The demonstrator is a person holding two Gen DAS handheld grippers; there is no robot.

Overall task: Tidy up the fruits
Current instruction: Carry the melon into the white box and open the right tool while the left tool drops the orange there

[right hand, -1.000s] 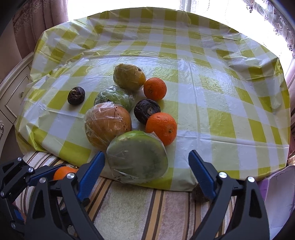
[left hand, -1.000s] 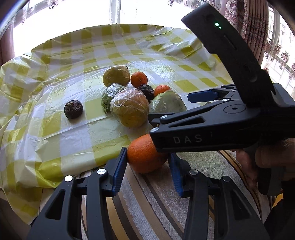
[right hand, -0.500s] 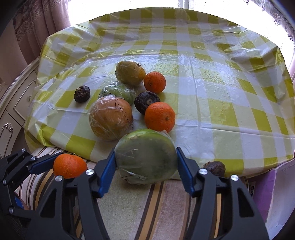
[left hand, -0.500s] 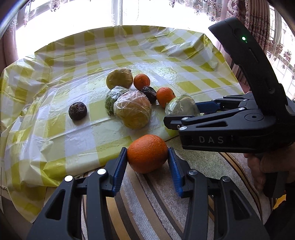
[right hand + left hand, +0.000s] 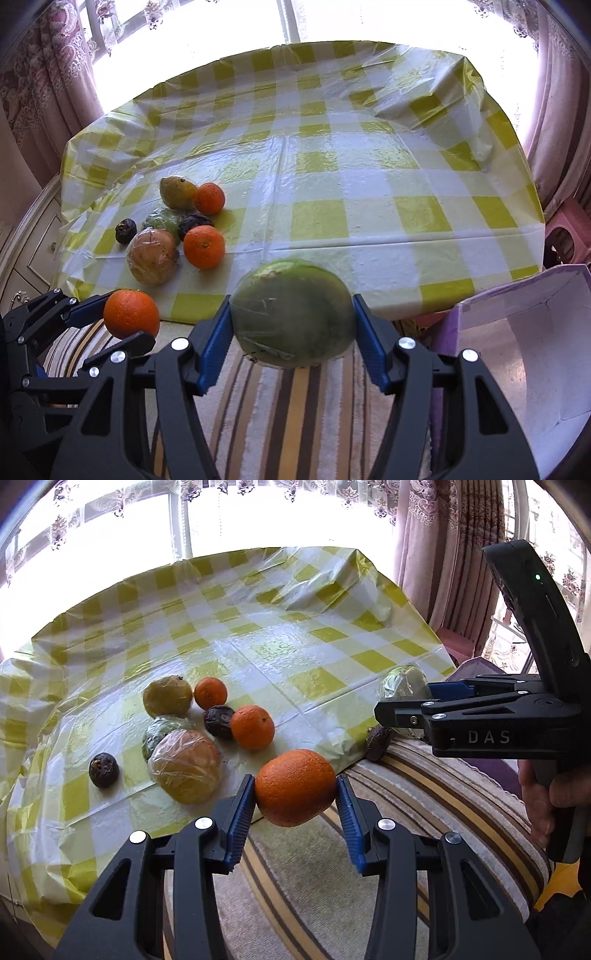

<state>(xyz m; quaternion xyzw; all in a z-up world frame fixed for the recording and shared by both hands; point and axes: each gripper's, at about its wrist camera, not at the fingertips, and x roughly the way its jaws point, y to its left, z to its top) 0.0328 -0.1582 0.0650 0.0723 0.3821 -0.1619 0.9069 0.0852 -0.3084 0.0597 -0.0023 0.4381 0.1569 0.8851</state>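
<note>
My left gripper [image 5: 295, 805] is shut on an orange [image 5: 294, 786] and holds it in the air above the striped seat, off the table's near edge; it also shows in the right wrist view [image 5: 131, 313]. My right gripper [image 5: 291, 332] is shut on a wrapped green melon half [image 5: 293, 314], held above the striped cloth; it also shows in the left wrist view [image 5: 404, 681]. On the yellow checked tablecloth [image 5: 332, 177] lie two oranges [image 5: 204, 246], a wrapped brown fruit [image 5: 152, 256], a yellow-green fruit [image 5: 176, 192], a wrapped green fruit [image 5: 161, 220] and dark wrinkled fruits [image 5: 125, 230].
A striped cushion [image 5: 295, 413] lies below both grippers. An open white and purple box [image 5: 532, 347] stands at the right. One dark fruit [image 5: 378, 740] sits at the table's edge by the cushion. A pink stool [image 5: 565, 236] and curtains stand beyond.
Both grippers have risen and pulled back from the table. The right gripper closed on the green melon half and lifted it off the table edge. The left keeps its orange.
</note>
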